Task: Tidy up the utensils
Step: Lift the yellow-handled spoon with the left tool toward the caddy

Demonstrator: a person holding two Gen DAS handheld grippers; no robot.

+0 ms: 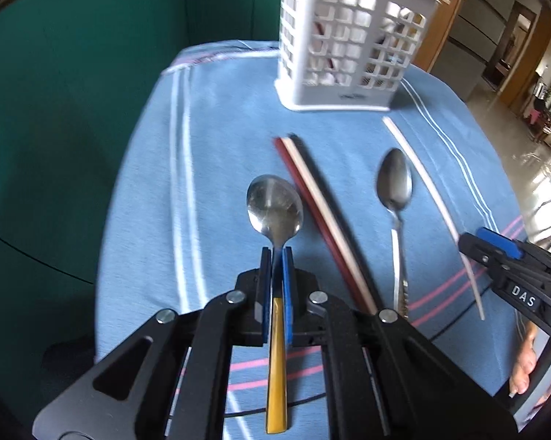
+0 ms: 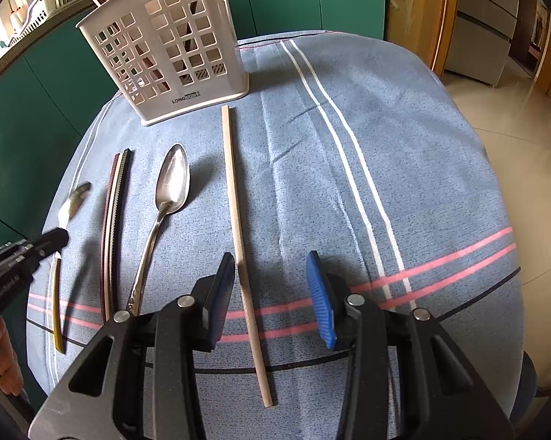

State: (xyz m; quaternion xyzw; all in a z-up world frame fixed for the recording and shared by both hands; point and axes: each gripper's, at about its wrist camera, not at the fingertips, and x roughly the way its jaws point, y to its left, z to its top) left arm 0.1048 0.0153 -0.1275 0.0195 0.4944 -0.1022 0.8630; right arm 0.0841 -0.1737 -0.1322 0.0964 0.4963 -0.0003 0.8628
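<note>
My left gripper (image 1: 276,256) is shut on the neck of a yellow-handled spoon (image 1: 274,205), which also shows in the right wrist view (image 2: 57,308), at the left. My right gripper (image 2: 271,275) is open, its jaws either side of a single cream chopstick (image 2: 238,234) lying on the cloth; it also shows in the left wrist view (image 1: 491,247). A white slotted utensil holder (image 2: 165,51) stands at the back, with some utensils in it. A bundle of red, cream and black chopsticks (image 1: 323,216) and a silver spoon (image 2: 165,201) lie between the two grippers.
A blue striped tablecloth (image 2: 385,168) covers the small round table, whose edges fall away on all sides. Green cabinets (image 1: 73,91) stand behind and to the left. Tiled floor (image 2: 513,117) lies to the right.
</note>
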